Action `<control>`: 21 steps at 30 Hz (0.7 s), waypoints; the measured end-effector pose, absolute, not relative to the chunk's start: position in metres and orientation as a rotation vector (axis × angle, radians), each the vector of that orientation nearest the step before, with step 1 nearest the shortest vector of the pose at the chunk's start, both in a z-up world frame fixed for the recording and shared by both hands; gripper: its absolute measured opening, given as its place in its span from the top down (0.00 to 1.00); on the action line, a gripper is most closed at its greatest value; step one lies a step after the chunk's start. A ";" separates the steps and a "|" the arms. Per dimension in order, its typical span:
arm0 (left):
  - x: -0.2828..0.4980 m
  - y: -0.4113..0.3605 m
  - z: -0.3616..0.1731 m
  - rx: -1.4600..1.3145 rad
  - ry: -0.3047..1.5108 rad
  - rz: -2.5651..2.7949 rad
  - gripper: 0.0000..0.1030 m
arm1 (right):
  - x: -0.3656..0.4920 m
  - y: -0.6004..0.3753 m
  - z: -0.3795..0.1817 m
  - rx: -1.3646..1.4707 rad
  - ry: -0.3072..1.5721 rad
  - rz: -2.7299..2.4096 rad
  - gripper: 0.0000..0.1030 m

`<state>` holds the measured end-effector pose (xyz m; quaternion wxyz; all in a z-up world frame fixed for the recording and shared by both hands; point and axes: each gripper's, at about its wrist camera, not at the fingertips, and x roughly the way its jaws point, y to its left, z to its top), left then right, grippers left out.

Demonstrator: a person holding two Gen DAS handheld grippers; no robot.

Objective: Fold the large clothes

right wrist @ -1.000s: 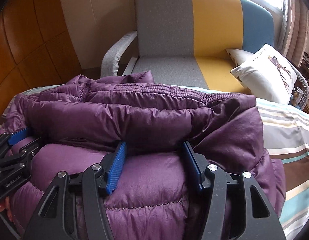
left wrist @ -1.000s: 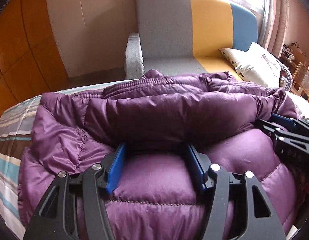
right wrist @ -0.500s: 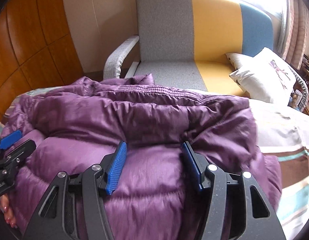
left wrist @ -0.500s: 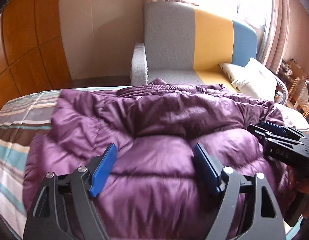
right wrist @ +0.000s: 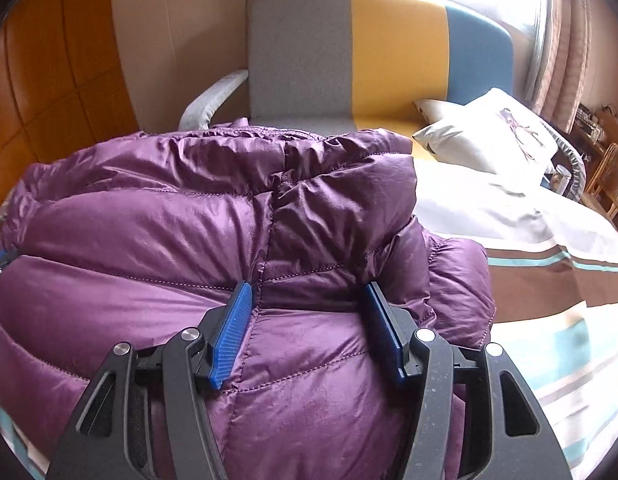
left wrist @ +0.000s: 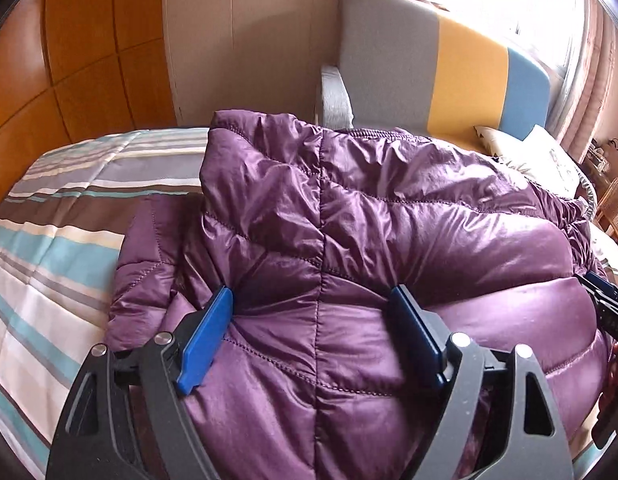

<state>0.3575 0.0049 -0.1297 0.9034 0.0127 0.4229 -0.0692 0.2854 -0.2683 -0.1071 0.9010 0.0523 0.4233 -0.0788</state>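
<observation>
While pressing into purple jacket (left wrist: 349,240), left claw (left wrist: 313,304) and right claw (right wrist: 307,300) spread wide, level, side by side

Striped bedspread (left wrist: 61,240) in teal, brown and cream lay across the bed, grey-yellow-blue armchair (right wrist: 349,60) stood behind it, white printed cushion (right wrist: 497,136) rested on its seat, orange wood panelling (left wrist: 81,52) lined the wall, pink curtains (right wrist: 565,40) hung at the window

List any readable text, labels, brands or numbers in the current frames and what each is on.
None readable.
White cushion: a dark printed motif, a picture, not lettering.
Right tongs, at the edge of the left wrist view: no marking legible.
Purple down jacket, striped bedding, armchair: no text visible.
</observation>
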 end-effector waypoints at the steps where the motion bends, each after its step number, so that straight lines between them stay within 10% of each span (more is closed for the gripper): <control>1: 0.356 0.008 -0.127 0.019 0.884 -0.143 0.22 | 0.286 -0.269 -0.104 0.118 0.885 -0.168 0.44; 10: 0.311 0.044 -0.110 -0.110 0.789 -0.118 0.14 | 0.241 -0.243 -0.058 0.247 0.790 -0.030 0.44; 21: 0.279 0.108 -0.131 -0.318 0.846 -0.073 0.14 | 0.214 -0.171 -0.054 0.211 0.822 0.146 0.83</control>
